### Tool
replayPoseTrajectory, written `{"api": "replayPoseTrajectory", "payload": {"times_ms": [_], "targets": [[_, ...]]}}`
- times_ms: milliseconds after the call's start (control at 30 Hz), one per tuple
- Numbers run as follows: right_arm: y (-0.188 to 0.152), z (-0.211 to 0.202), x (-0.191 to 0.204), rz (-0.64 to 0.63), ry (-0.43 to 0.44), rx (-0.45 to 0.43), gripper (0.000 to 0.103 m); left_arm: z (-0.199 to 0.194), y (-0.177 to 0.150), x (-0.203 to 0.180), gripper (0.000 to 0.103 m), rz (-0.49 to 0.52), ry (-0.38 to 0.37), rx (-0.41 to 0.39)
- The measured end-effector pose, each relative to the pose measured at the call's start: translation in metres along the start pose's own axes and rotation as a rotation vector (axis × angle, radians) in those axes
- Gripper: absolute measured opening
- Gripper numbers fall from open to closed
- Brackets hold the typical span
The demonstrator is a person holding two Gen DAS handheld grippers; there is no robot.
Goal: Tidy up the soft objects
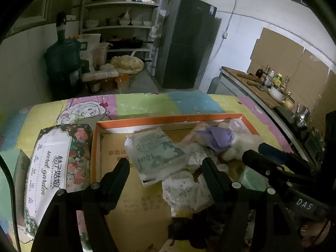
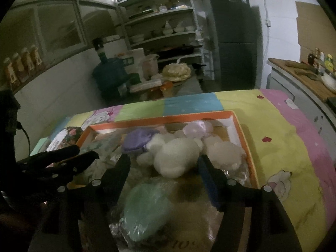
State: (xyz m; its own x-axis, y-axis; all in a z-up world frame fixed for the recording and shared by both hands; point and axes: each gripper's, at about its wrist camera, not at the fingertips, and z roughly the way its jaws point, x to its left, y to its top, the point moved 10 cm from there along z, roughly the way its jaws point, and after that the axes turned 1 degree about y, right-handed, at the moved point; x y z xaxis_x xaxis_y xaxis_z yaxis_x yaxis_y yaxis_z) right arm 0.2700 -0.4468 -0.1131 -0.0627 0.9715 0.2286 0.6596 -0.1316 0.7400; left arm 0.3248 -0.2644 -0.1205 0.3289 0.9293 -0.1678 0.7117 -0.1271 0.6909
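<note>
An orange-rimmed cardboard box [image 1: 168, 118] lies on the colourful tablecloth and holds the soft things. In the left wrist view, a green-and-white tissue packet [image 1: 155, 153] lies between the fingers of my left gripper [image 1: 166, 168]. The gripper is open just above it, and no pad presses on it. A floral white packet [image 1: 184, 191] lies nearer. A purple pouch [image 1: 218, 138] and a white plush toy [image 1: 241, 147] lie to the right. My right gripper [image 2: 163, 163] is open over a mint-green wrapped bundle [image 2: 145, 205]. The white plush toy [image 2: 176, 157] lies just beyond its tips.
A floral tissue box [image 1: 56, 163] and a mint-green box [image 1: 10, 168] lie left of the cardboard box. Behind the table are a blue water jug [image 1: 63, 63], shelves with bowls [image 1: 119, 23] and a dark fridge [image 1: 189, 42]. A counter with bottles [image 1: 273, 79] runs along the right.
</note>
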Motion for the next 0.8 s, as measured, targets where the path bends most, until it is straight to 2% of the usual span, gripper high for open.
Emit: {"api": "replayPoseTrajectory", "payload": {"times_ms": [367,800], "targets": [[-0.002,-0.027,0.001,0.016,-0.030,-0.043,0.069,-0.026,-0.001,-0.001,0.071,0.004,0.007,-0.036],[-0.007,-0.057,0.039,-0.015,-0.040,-0.093,0.070,-0.073,-0.007,0.008,0.071,0.004,0.026,-0.103]]}}
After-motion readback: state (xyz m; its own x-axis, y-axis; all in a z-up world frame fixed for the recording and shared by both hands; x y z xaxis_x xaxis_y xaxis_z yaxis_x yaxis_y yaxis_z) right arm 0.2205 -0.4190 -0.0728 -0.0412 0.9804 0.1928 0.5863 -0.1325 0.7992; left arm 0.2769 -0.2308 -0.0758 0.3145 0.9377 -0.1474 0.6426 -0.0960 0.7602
